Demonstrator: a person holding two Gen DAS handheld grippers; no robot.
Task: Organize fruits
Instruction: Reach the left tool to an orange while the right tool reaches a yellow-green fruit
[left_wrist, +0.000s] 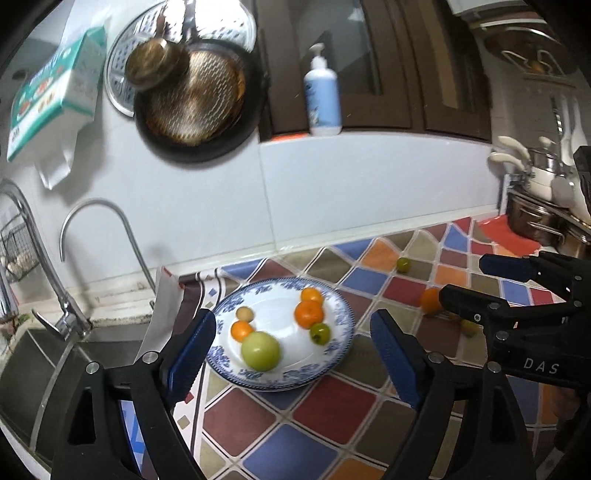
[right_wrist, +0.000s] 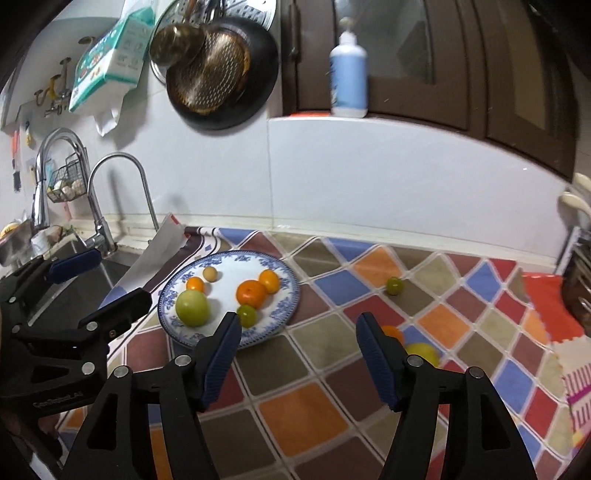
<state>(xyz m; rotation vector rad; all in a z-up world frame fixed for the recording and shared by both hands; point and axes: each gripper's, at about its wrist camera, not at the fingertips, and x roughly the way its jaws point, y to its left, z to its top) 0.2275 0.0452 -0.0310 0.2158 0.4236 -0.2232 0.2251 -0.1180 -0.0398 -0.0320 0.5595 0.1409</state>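
A blue-and-white plate (left_wrist: 334, 306) (right_wrist: 280, 310) sits on the tiled counter and holds a large green fruit (left_wrist: 260, 350) (right_wrist: 192, 307), several oranges (left_wrist: 308, 314) (right_wrist: 251, 293), a small green fruit (left_wrist: 319, 333) (right_wrist: 246, 315) and a small tan fruit (left_wrist: 245, 314) (right_wrist: 209, 274). My left gripper (left_wrist: 291, 354) is open and empty just in front of the plate. My right gripper (right_wrist: 297, 354) is open and empty to the plate's right. Loose on the counter lie an orange (right_wrist: 393, 334) (left_wrist: 430, 301), a yellow fruit (right_wrist: 423, 352) (left_wrist: 469, 328) and a small green fruit (right_wrist: 394, 285) (left_wrist: 403, 264).
A sink (left_wrist: 33, 365) with a tap (left_wrist: 92, 236) lies to the left. Pans (left_wrist: 195, 99) hang on the wall above it. A soap bottle (left_wrist: 322, 92) stands on the ledge. Pots (left_wrist: 543, 206) stand at the far right. A red cloth (right_wrist: 554, 310) lies at right.
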